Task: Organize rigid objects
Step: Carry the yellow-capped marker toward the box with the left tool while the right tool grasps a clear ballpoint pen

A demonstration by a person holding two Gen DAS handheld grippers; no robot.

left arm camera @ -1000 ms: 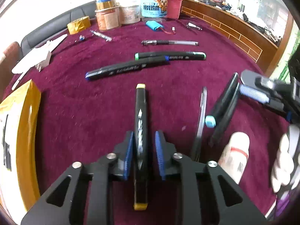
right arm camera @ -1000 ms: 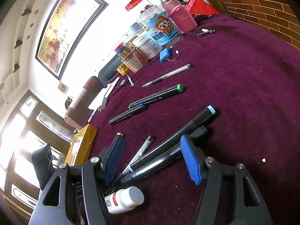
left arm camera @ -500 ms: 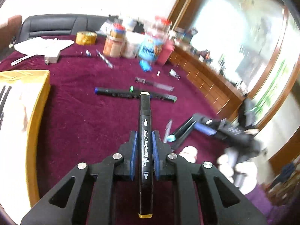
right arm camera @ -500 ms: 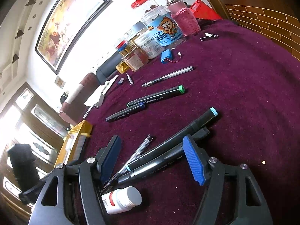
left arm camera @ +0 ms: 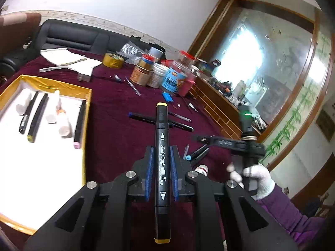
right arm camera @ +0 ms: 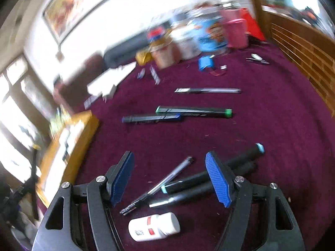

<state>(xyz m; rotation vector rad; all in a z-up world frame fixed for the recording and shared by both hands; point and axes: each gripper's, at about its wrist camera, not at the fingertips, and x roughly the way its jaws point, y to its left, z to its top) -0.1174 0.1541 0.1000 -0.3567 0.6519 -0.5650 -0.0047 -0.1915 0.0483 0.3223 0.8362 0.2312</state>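
From my left wrist view, the left claw (left arm camera: 161, 165) is clenched on a black art marker (left arm camera: 161, 146) with yellow end caps, lifted above the maroon desk (left arm camera: 117, 129). To its left lies the gold-rimmed box (left arm camera: 88, 108), already holding markers and small white bottles. At the right a gloved hand (left arm camera: 255, 177) grips the other tool.

From my right wrist view, the right claw (right arm camera: 169, 177) stands released, hovering over a clear pen (right arm camera: 167, 179), two dark markers (right arm camera: 211, 179) and a white bottle (right arm camera: 153, 227) lying on the desk.
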